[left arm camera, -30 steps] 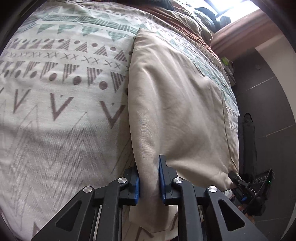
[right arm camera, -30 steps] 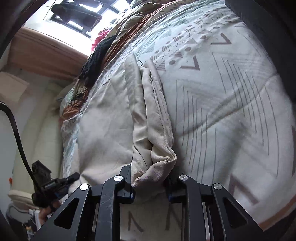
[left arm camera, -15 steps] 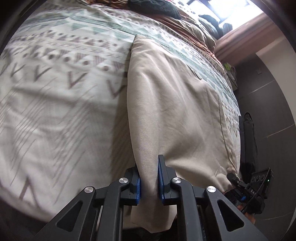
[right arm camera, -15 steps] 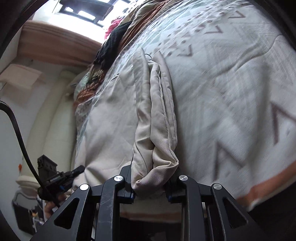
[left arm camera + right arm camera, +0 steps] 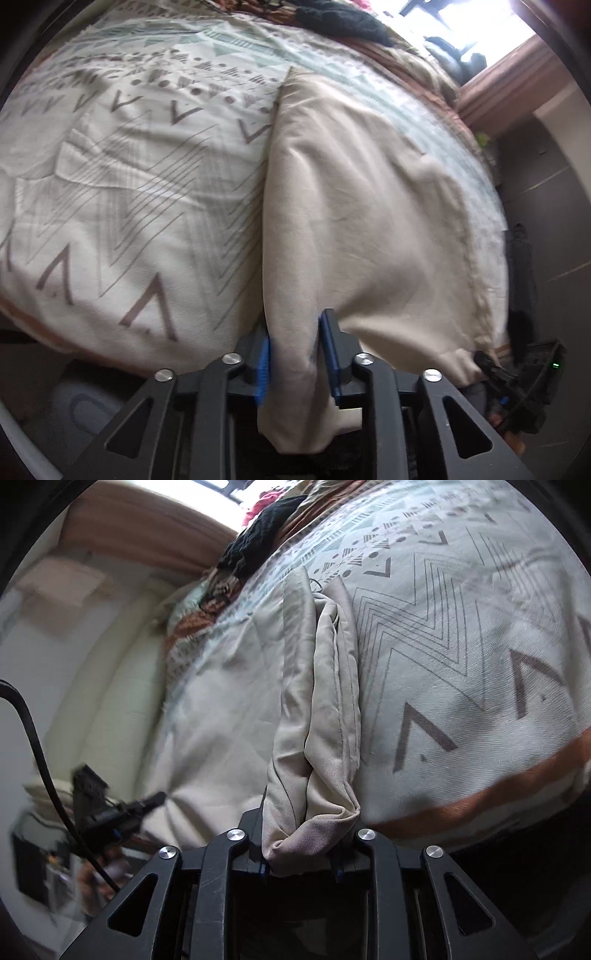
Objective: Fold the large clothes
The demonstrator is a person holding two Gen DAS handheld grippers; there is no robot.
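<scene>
Fingers point(image 5: 294, 347) point(image 5: 300, 864) of both grippers opening around beige garment point(image 5: 369, 221) edge at bed's point(image 5: 129, 184) edge.

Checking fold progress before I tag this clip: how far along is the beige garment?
Done: beige garment lies doubled lengthwise on the patterned bedspread. In hand: left gripper and right gripper each have an end between them, jaws opening. Left: cross folds; it remains one long strip.
</scene>
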